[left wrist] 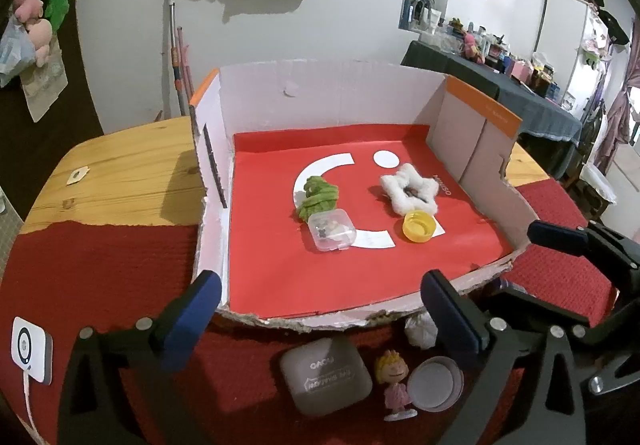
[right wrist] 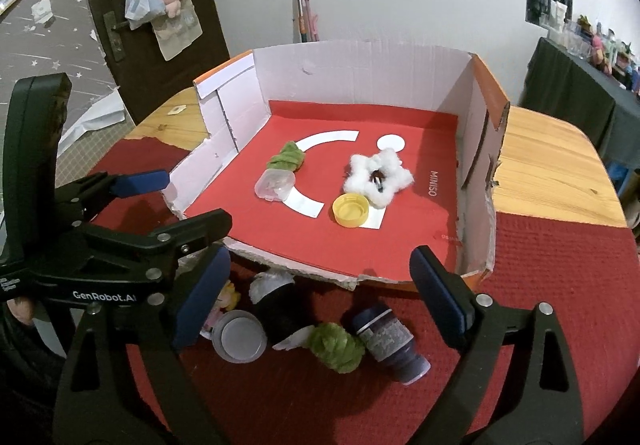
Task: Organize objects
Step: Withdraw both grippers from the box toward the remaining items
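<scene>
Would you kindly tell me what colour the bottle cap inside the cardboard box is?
The bottle cap is yellow, lying open side up; the right wrist view shows it best.

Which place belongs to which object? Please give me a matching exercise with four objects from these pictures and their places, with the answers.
Objects:
1. yellow cap
2. clear plastic case
3. dark bottle
4. grey pouch

Places:
A. lying on its side on the red cloth, outside the box
B. in the box, touching the green fuzzy piece
C. on the cloth, beside the small figurine
D. in the box, just in front of the white fluffy star

Pairs: 1-D, 2-B, 3-A, 4-C
</scene>
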`<control>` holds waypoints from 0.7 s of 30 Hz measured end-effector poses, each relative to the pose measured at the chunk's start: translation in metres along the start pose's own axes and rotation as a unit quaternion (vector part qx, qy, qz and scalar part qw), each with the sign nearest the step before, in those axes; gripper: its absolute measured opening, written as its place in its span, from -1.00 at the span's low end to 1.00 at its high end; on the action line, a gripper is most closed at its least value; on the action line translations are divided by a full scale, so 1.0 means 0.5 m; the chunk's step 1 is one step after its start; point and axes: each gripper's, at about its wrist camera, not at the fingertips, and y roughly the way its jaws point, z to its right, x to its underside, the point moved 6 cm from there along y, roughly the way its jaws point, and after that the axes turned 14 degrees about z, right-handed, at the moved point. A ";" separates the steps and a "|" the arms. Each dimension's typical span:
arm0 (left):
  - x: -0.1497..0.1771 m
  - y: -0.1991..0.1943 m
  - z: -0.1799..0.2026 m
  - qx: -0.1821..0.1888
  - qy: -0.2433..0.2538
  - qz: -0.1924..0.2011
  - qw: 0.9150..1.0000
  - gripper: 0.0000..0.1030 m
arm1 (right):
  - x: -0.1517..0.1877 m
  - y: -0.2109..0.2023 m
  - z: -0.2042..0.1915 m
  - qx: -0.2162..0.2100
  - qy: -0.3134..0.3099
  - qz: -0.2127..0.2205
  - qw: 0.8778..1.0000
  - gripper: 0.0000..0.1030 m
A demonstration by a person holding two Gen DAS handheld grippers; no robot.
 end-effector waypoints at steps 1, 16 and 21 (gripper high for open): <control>-0.001 0.003 0.000 0.001 0.000 -0.001 1.000 0.98 | 0.000 -0.002 0.000 0.001 0.000 0.001 1.000 0.83; 0.015 -0.026 0.000 0.001 0.008 0.000 1.000 1.00 | 0.010 -0.034 -0.010 0.002 -0.001 0.009 1.000 0.88; 0.018 -0.031 0.001 0.002 0.008 0.001 1.000 1.00 | 0.016 -0.045 -0.017 0.001 -0.002 0.011 1.000 0.88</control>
